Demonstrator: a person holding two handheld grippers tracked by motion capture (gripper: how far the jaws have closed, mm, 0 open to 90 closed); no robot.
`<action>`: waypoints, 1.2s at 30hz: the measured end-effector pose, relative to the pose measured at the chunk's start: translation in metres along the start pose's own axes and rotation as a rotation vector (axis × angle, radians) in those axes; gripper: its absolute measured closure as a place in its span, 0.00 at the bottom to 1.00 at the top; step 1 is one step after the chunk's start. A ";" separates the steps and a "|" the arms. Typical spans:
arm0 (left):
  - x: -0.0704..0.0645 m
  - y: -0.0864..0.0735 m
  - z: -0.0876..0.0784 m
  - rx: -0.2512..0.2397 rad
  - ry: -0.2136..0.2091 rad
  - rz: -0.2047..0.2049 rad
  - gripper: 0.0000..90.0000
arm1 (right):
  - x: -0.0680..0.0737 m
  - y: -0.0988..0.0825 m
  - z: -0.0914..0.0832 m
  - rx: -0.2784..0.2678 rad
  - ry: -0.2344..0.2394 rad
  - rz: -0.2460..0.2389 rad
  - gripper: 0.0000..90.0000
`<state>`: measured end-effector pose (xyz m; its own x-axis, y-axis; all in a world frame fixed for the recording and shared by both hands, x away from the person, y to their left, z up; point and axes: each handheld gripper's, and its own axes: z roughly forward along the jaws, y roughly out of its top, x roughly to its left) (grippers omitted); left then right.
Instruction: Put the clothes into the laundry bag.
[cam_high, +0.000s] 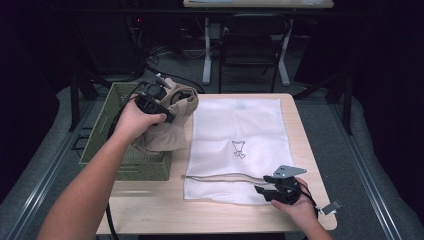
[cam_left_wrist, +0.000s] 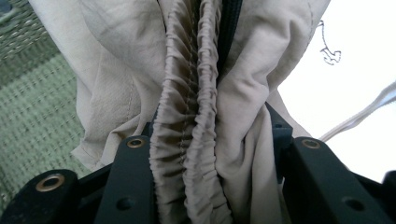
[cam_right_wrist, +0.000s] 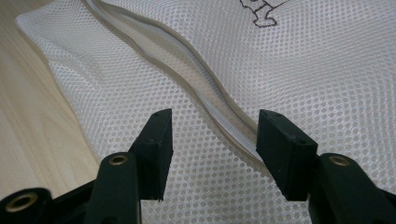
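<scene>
Between the jaws of the left gripper, clamped over the green basket, hangs the beige garment, soft, light, best held by its gathered elastic waistband, while the right gripper, jaws apart, hovers just above the mesh laundry bag's zipper opening.

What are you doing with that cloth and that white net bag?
A person holds a gripper in each hand. The left gripper is shut on a bunched beige garment, held up between the green basket and the white mesh bag. The right gripper rests with open jaws over the bag's zipper. The bag lies flat on the table.
</scene>
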<state>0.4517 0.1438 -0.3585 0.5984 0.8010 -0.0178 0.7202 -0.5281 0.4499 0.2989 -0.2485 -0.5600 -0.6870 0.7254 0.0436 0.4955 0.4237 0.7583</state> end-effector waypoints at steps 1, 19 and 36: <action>-0.003 0.001 0.001 -0.002 -0.003 0.007 0.66 | 0.000 0.000 0.000 0.000 0.000 0.000 0.51; -0.035 0.004 0.013 0.016 -0.043 0.095 0.66 | 0.001 0.002 0.001 0.001 -0.005 0.003 0.51; -0.070 0.002 0.023 0.025 -0.092 0.171 0.66 | 0.001 0.007 0.000 -0.012 -0.046 0.005 0.51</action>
<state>0.4189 0.0801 -0.3767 0.7413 0.6707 -0.0251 0.6134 -0.6617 0.4312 0.3013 -0.2450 -0.5549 -0.6592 0.7518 0.0173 0.4922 0.4140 0.7657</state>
